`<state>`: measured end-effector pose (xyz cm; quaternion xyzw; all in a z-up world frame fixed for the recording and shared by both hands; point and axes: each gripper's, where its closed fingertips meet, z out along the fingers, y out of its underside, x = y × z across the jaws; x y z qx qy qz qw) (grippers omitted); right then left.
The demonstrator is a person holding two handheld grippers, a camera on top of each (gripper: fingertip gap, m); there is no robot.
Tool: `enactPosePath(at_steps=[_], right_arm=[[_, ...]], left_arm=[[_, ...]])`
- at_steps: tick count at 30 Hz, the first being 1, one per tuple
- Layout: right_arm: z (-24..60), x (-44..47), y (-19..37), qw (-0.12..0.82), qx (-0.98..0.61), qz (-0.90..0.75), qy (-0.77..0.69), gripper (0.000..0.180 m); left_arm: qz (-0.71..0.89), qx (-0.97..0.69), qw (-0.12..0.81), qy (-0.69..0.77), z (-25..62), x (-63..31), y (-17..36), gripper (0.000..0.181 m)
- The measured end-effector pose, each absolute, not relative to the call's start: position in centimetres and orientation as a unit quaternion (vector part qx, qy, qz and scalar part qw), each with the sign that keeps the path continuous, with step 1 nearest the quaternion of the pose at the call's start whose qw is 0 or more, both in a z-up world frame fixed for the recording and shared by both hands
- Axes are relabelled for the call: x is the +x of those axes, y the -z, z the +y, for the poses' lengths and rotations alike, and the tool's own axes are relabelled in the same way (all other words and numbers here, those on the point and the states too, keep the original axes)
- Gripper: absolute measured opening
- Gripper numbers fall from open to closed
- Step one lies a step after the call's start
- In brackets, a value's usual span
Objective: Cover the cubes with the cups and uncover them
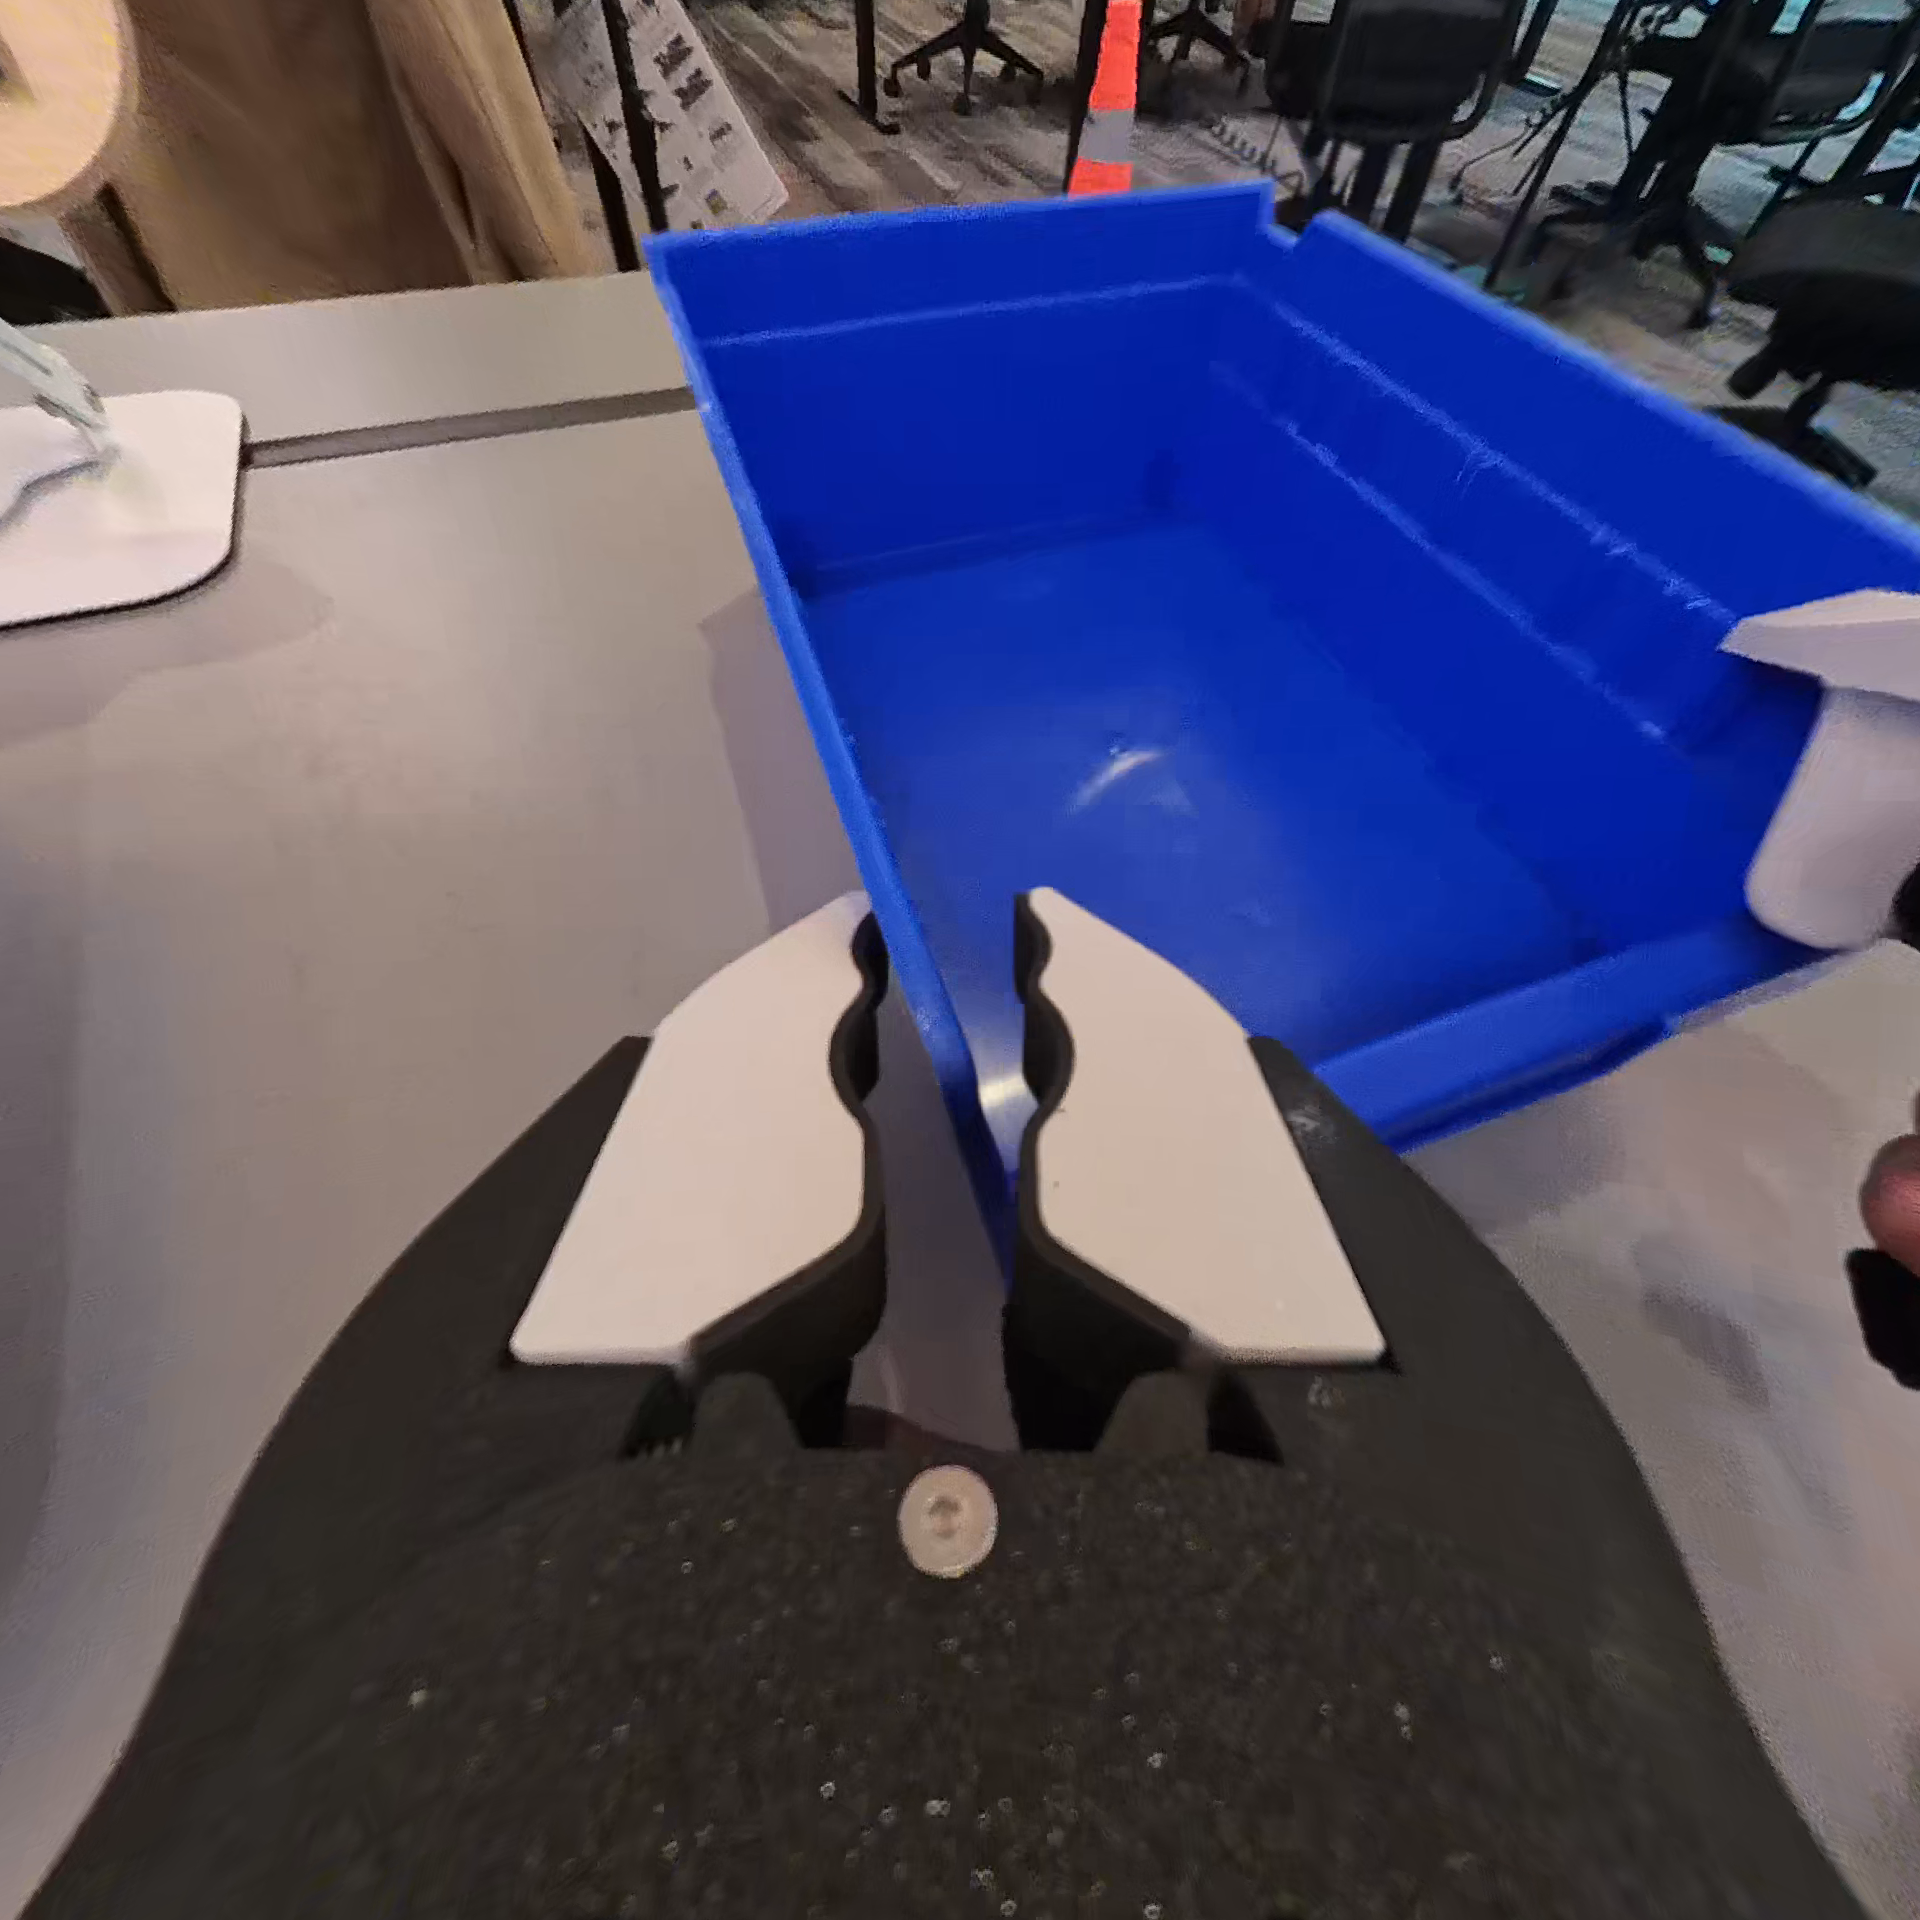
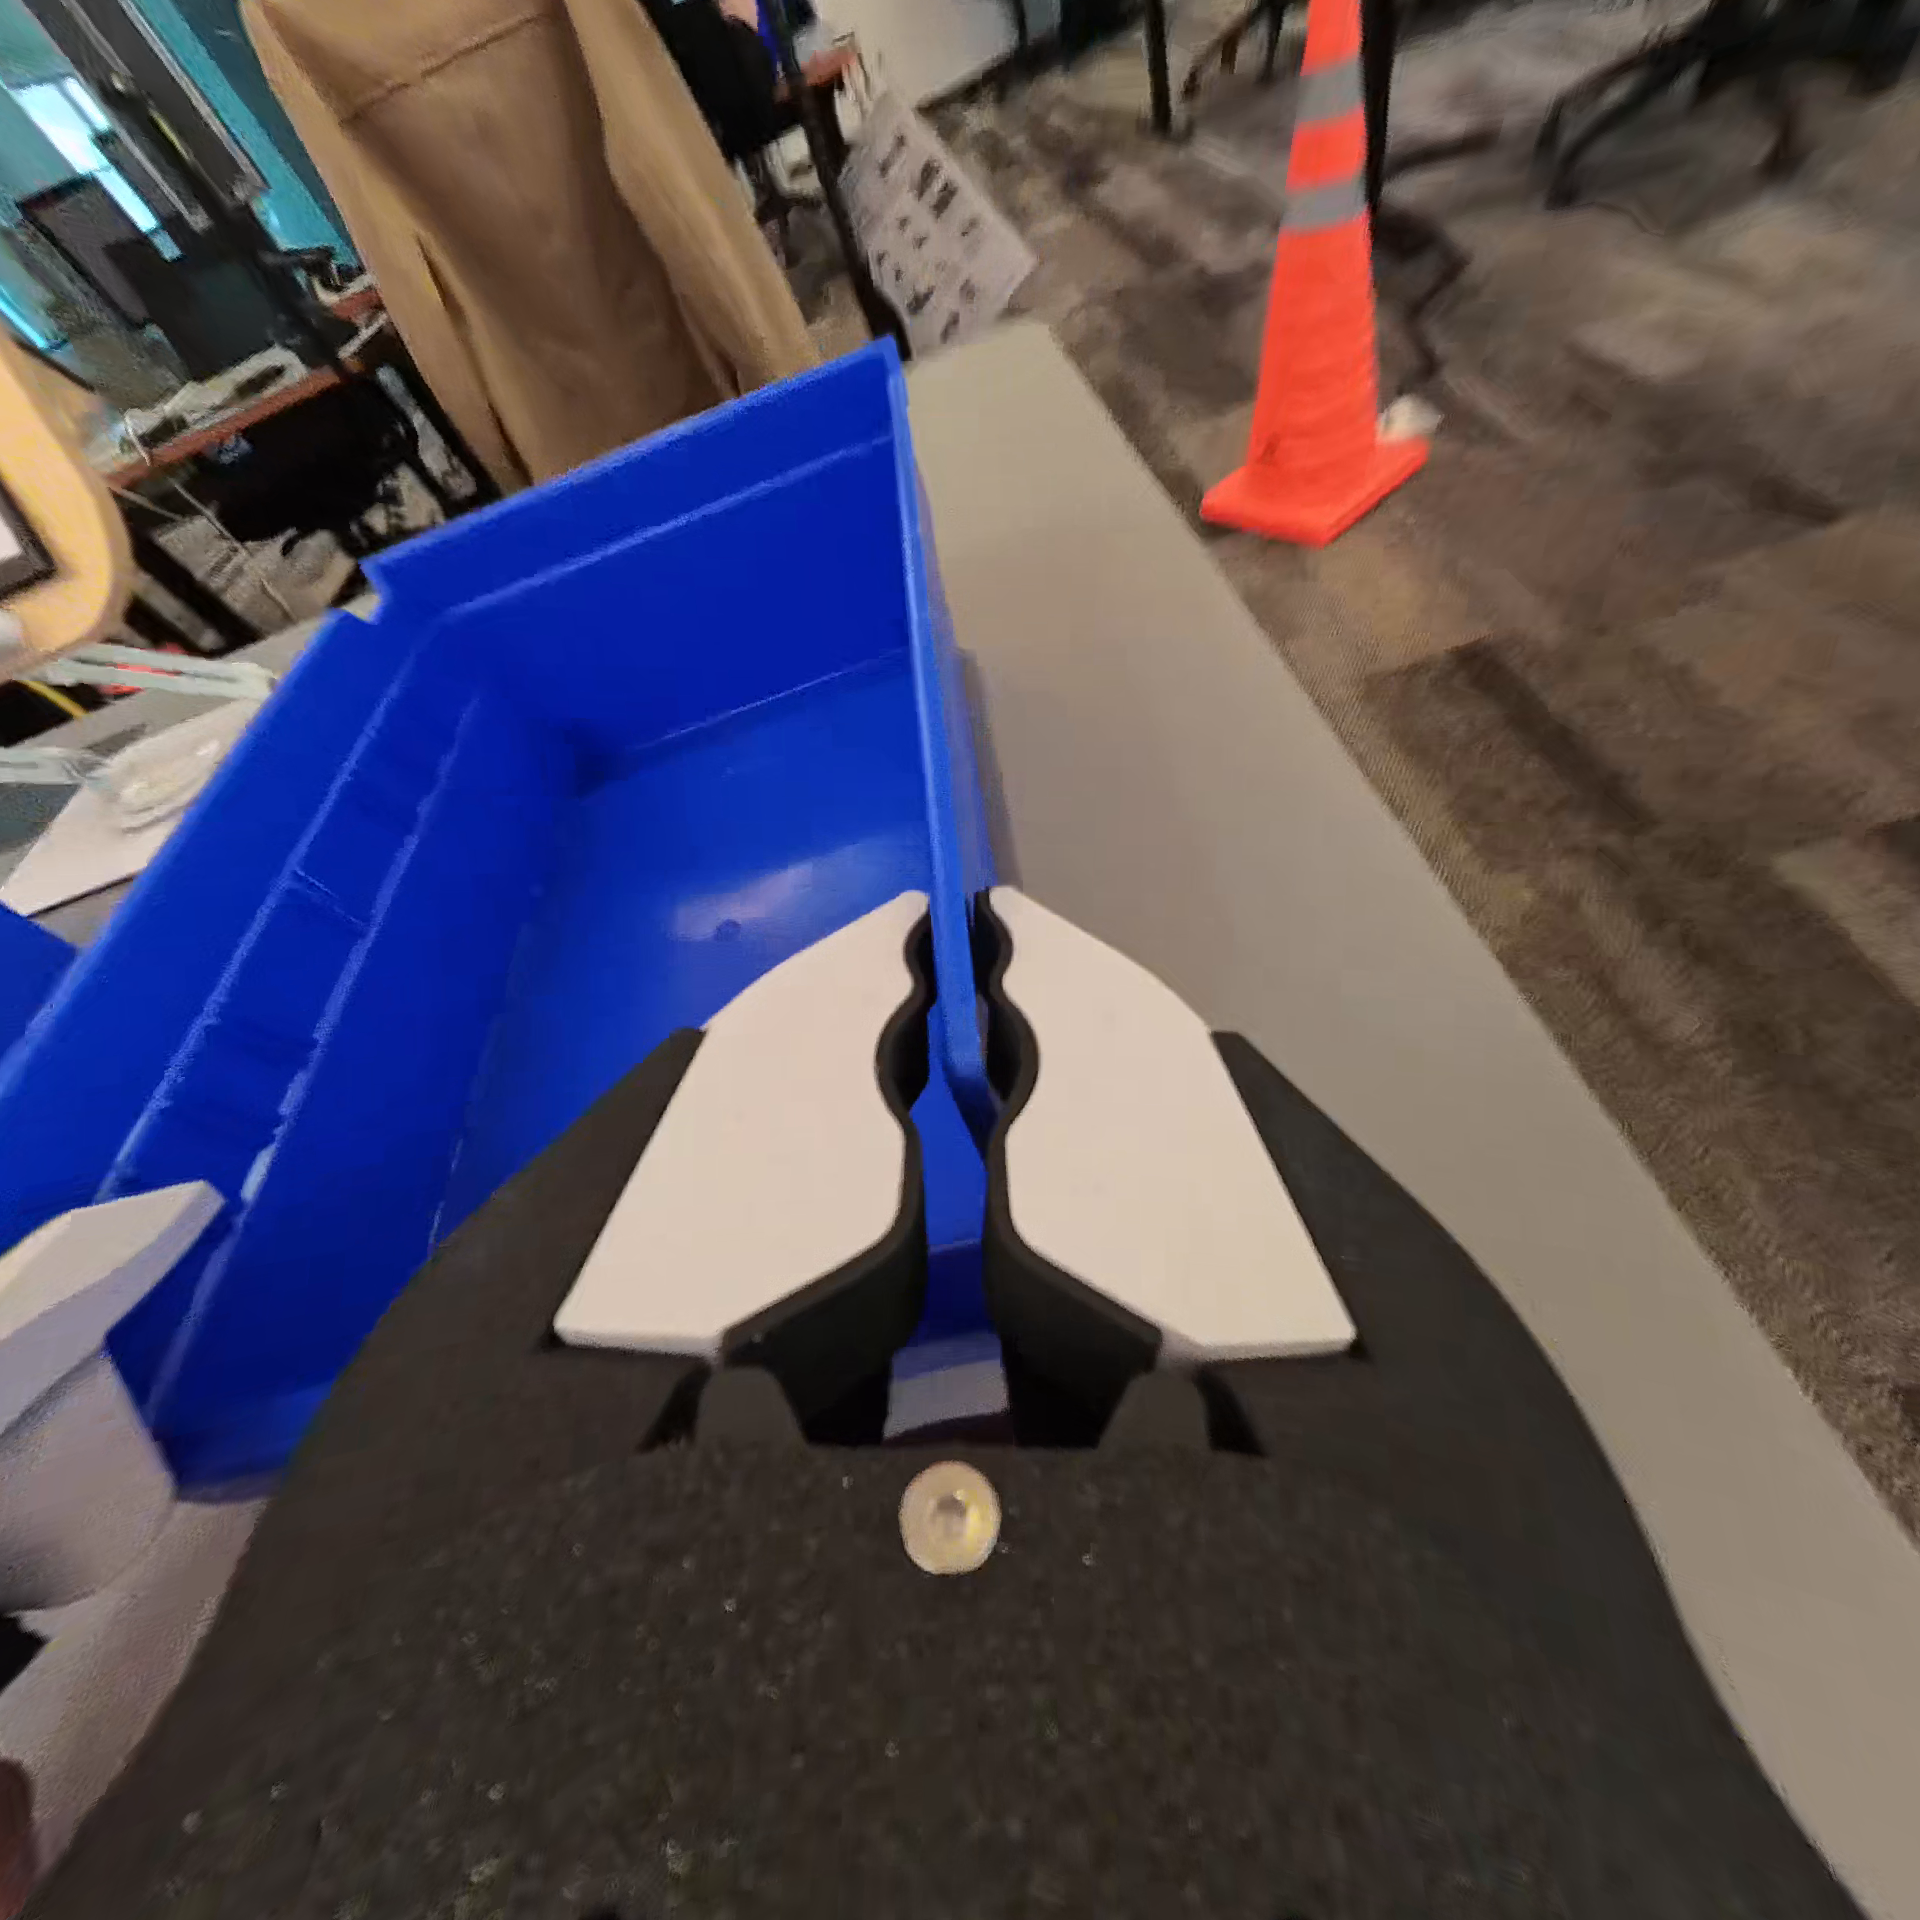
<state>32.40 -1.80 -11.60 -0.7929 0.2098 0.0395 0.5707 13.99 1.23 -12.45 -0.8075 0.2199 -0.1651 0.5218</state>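
No cup or cube is in view. An empty blue plastic bin [image 1: 935, 436] stands on the grey table [image 1: 416, 831]. My left gripper [image 1: 940, 914] straddles the bin's left wall near its front corner. Its jaws stand wider than the wall, which crosses the gap at a slant. My right gripper [image 2: 956, 904] is shut on the bin's [image 2: 644, 540] right wall, with both pads pressed against it. The right gripper's white finger shows at the bin's far side in the left wrist view [image 1: 1829, 790]. The left gripper's finger shows at the lower left of the right wrist view [image 2: 83, 1351].
A white flat stand base [image 1: 114, 499] lies on the table left of the bin. The table's right edge [image 2: 1351, 831] runs close beside the bin, with carpet below. An orange cone [image 2: 1320, 312] and a hanging beige coat [image 2: 540, 229] stand beyond the table.
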Motion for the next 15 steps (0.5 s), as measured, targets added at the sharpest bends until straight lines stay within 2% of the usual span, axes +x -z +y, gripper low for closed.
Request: enactPosePath(at_steps=[4,6,8,12,15], right_arm=[[-1.6,32.0,11.9,0.578,-0.79,0.199,-0.045,0.006],[-2.3,32.6,10.5,0.595,-0.776,0.209,-0.012,0.022],[-3.8,33.1,7.8,0.618,-0.757,0.21,0.034,0.027],[-5.9,28.8,-0.7,0.682,-0.711,0.15,0.08,0.033],[-5.0,18.9,-5.3,0.733,-0.677,0.068,-0.018,0.035]], left_arm=[[0.237,-0.812,0.5,0.185,0.9,14.0,12.4,0.039],[0.249,-0.808,0.481,0.23,0.0,13.6,11.2,0.04],[0.276,-0.789,0.491,0.247,-1.5,11.3,8.6,0.04],[0.307,-0.746,0.545,0.227,-4.1,1.1,3.4,0.046],[0.286,-0.746,0.584,0.143,-3.6,-9.4,2.1,0.052]])
